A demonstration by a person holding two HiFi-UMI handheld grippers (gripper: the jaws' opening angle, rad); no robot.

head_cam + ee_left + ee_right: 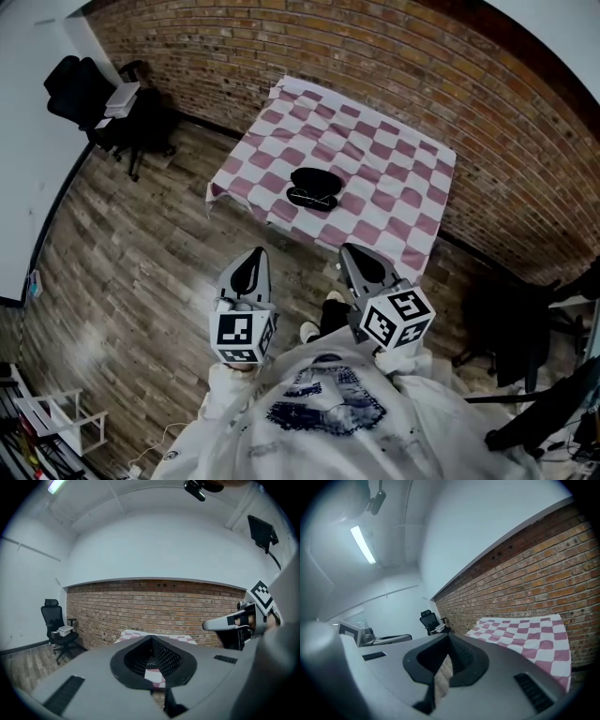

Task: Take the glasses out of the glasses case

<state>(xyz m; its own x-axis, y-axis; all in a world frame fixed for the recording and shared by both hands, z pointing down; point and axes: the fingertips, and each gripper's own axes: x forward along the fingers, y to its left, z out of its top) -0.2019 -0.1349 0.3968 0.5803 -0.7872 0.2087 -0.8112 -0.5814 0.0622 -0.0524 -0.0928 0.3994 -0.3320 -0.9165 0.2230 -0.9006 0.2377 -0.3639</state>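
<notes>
Glasses case (pixel 314 187): neither gripper touches it, and it lies well ahead of both. Your left gripper (pixel 255 255) has its jaws closed together with nothing between them; only a thin slit shows past the tips. Your right gripper (pixel 351 253) looks the same, jaws together and empty. You hold the two side by side, a little apart, close to your chest, both pointing toward the surface (pixel 412 187). Both hang over the wooden floor (pixel 141 262), short of the surface's near edge.

The surface is covered by a pink-and-white checked cloth, and one corner of it points toward the brick wall (pixel 375 56). The black case sits a little in from the near edge, about midway along it. A thin pale outline shows on its near half, but it is too small to tell whether the case is open or what that outline is. A black office chair (pixel 94 103) stands by the wall, well off the surface's left corner.
</notes>
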